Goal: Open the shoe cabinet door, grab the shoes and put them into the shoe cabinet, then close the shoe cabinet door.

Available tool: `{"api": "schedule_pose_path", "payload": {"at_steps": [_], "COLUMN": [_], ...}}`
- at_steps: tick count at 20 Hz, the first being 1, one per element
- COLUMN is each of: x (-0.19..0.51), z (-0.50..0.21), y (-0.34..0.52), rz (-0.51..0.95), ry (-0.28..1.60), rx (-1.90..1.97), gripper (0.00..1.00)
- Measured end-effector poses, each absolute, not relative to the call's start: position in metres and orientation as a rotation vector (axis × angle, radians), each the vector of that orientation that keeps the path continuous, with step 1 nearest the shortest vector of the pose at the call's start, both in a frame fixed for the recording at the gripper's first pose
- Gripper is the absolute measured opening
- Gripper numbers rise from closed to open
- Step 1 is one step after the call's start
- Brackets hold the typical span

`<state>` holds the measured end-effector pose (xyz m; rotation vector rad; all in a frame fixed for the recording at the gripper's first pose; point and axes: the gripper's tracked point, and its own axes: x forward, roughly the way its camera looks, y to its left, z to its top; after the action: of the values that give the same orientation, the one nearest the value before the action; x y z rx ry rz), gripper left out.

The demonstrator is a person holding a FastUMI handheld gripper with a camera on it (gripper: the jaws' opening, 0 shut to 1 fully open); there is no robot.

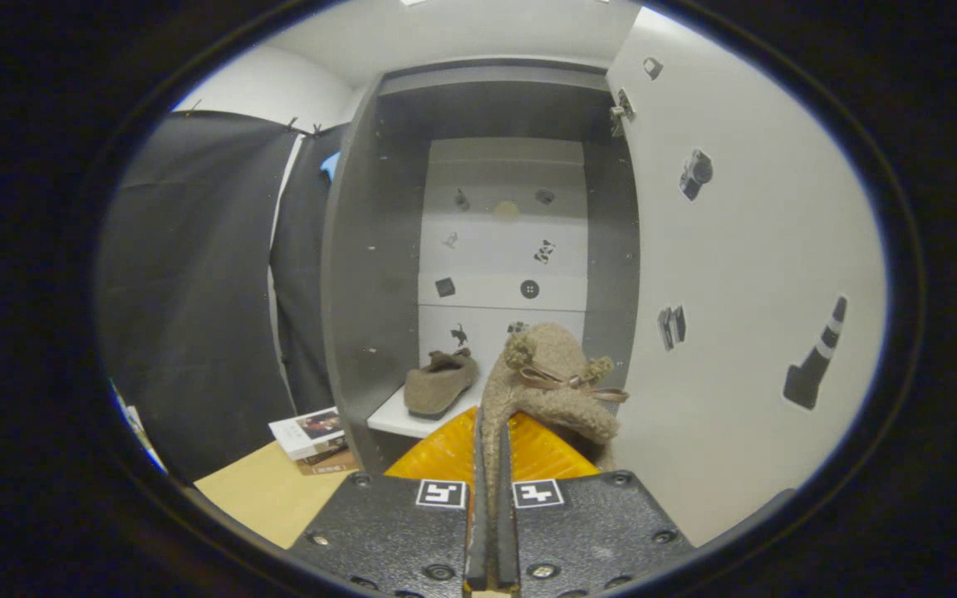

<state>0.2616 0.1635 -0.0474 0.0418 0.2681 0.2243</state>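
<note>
My gripper (493, 453) is shut on the edge of a tan fuzzy shoe (553, 390) with a ribbon bow, both orange fingers (445, 453) pressing on it. The shoe hangs just ahead of the fingers, in front of the open shoe cabinet (370, 274). A second tan shoe (439, 384) lies on the cabinet's white bottom shelf (395, 419), beyond the fingers and to the left. The white cabinet door (744, 274) stands swung open to the right, close beside the held shoe.
Black cloth wall (196, 282) hangs left of the cabinet. A small stack of booklets (312, 436) lies on the tan floor surface (267, 494) by the cabinet's left side. The cabinet's back panel (503, 249) carries small stickers.
</note>
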Motion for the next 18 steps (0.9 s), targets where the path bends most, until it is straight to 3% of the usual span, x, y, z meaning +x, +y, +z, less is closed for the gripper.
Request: {"api": "schedule_pose_path", "payload": {"at_steps": [9,18], "x": [0.370,0.446], "z": [-0.036,-0.092], "y": [0.172,0.186], "rz": [0.186,0.154], "ry": [0.209,0.297], "rx": [-0.029,-0.122], "gripper": [0.08,0.09]}}
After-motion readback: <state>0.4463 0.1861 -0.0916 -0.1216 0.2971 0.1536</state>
